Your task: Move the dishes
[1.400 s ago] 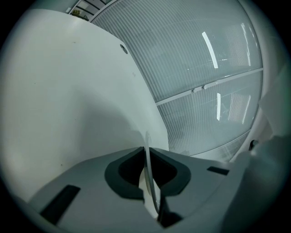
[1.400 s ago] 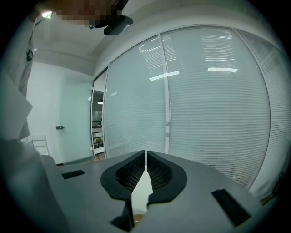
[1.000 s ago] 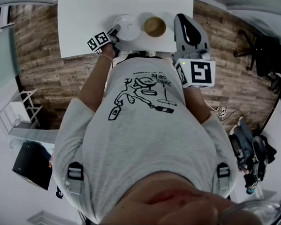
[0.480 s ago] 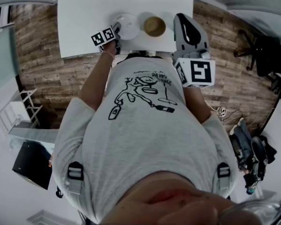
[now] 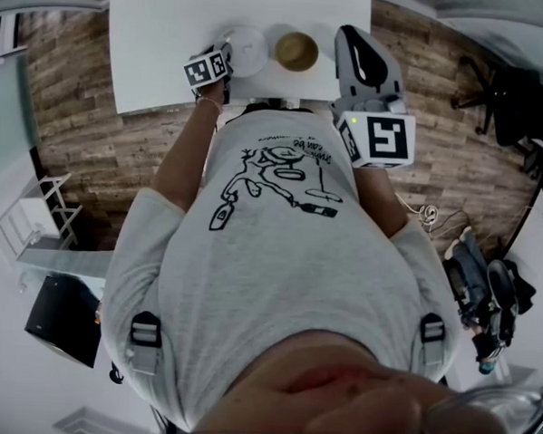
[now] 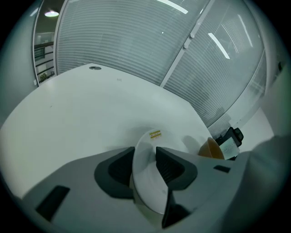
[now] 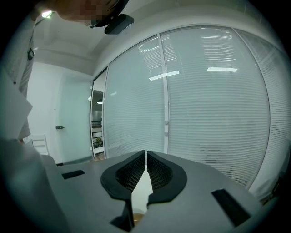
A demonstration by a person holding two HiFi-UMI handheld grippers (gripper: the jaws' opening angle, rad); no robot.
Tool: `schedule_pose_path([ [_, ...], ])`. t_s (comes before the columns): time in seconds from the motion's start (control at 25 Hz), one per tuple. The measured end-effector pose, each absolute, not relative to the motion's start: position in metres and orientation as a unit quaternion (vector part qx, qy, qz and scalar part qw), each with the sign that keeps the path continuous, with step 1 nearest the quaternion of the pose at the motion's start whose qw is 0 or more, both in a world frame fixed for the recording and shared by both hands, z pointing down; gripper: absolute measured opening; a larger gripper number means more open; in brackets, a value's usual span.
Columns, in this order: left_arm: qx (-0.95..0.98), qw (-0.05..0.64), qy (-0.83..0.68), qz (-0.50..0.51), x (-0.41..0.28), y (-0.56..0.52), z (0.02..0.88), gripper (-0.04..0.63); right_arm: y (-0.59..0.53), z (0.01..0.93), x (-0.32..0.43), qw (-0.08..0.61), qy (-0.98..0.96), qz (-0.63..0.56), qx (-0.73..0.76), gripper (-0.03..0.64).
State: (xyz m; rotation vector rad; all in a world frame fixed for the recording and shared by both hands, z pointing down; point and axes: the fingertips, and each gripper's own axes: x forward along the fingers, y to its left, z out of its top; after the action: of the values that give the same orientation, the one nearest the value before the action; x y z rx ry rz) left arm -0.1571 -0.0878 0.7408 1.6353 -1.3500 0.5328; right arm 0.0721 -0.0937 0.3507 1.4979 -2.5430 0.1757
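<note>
Opening just now, left gripper (image 6: 144, 154) fingers (image 6: 172, 168) flank plate (image 6: 146, 184) rim | right gripper (image 7: 145, 160) fingers (image 7: 160, 175) together | bowl (image 6: 210, 149) half-hidden

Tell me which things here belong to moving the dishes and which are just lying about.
Job: white round dish; tan round bowl; white rectangular table.
Lying about: black office chair; white open rack; black box.

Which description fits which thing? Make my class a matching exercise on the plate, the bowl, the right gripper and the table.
Things: 1 plate; 2 bowl; 3 right gripper; 4 table.
Descriptions: A brown; B fingers shut; C between the fingers of the left gripper; D bears both dishes.
Pairs: 1-C; 2-A; 3-B; 4-D.
The left gripper's fingers have just been opening, plate between them.
</note>
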Motion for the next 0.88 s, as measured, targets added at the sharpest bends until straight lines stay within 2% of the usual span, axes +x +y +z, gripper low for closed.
schedule_pose_path([
  [0.56, 0.661, 0.404, -0.567, 0.28, -0.159, -0.089, 0.746, 0.175, -0.091, 0.352, 0.075, 0.093, -0.853, 0.058, 0.51, 0.043],
  [0.88, 0.683, 0.324, -0.563, 0.334, -0.151, -0.092, 0.74, 0.176, -0.089, 0.352, 0.075, 0.095, -0.853, 0.059, 0.51, 0.043],
])
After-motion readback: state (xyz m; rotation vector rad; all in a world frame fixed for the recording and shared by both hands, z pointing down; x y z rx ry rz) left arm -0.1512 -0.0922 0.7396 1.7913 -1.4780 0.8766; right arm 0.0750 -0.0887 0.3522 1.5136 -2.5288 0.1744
